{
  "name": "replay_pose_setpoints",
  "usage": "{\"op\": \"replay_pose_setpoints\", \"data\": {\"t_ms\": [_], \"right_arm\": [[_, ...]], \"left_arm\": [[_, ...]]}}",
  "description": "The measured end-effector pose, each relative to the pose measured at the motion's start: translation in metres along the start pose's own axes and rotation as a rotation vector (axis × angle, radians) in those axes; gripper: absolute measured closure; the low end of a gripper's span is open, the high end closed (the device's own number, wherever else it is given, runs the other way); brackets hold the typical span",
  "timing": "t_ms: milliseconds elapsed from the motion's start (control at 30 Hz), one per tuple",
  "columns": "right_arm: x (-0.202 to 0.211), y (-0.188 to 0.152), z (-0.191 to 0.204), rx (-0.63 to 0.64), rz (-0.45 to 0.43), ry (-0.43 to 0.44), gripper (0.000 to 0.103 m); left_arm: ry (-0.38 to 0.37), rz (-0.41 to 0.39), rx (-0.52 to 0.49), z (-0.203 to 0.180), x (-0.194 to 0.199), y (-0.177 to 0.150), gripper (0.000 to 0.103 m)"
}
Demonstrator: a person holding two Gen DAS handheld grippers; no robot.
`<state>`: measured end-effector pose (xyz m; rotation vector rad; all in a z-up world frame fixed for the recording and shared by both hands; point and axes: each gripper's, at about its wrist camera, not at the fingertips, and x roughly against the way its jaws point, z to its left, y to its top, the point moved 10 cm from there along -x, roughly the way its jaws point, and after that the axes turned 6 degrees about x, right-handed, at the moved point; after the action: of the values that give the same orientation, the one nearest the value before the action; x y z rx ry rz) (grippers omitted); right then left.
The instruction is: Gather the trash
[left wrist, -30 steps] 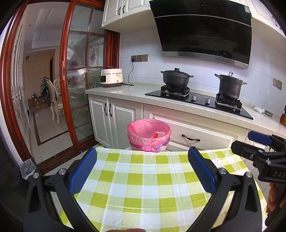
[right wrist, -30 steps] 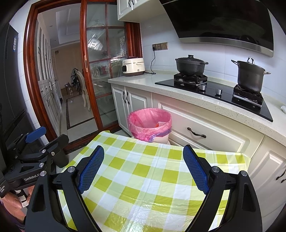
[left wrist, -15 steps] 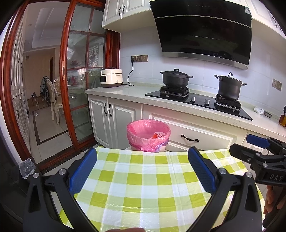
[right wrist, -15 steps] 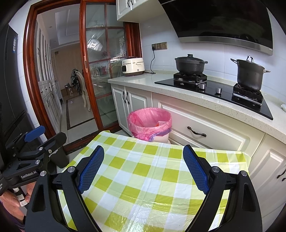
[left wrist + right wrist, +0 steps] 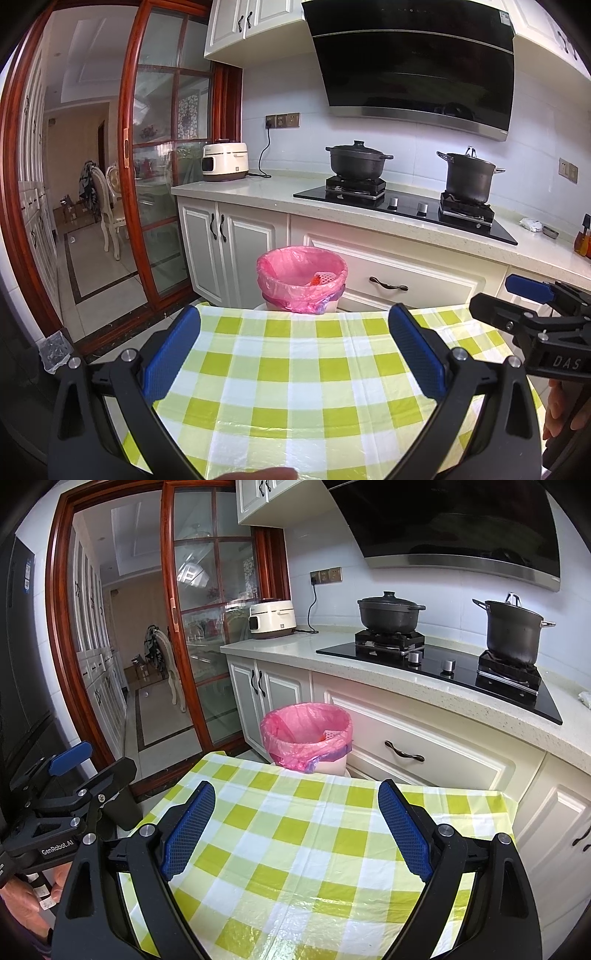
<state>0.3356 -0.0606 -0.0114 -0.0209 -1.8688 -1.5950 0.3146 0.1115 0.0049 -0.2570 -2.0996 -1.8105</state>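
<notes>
Both claws, left [image 5: 293, 350] and right [image 5: 295, 830], jaws apart, nothing held, over checkered desk [image 5: 295, 387]; pink-lined bin [image 5: 302, 275] beyond, kitchen cabinets [image 5: 221, 243] behind.

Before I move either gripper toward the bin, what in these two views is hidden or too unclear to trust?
- Trash bin contents: both views show only an orange-and-white scrap; the pink liner hides the rest.
- Bin base: hidden behind the table edge in both views.
- Table's near part: cut off by the frame and covered by the open left gripper and right gripper.
- Small white item on the counter: too small to identify.
</notes>
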Motion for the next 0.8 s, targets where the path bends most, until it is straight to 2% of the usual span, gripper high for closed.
{"op": "replay_pose_setpoints", "data": {"t_ms": [800], "right_arm": [[0.0004, -0.0022, -0.0056, -0.016, -0.004, -0.006, 0.018]], "left_arm": [[-0.011, -0.017, -0.019, -0.0073, 0.0065, 0.0033, 0.004]]}}
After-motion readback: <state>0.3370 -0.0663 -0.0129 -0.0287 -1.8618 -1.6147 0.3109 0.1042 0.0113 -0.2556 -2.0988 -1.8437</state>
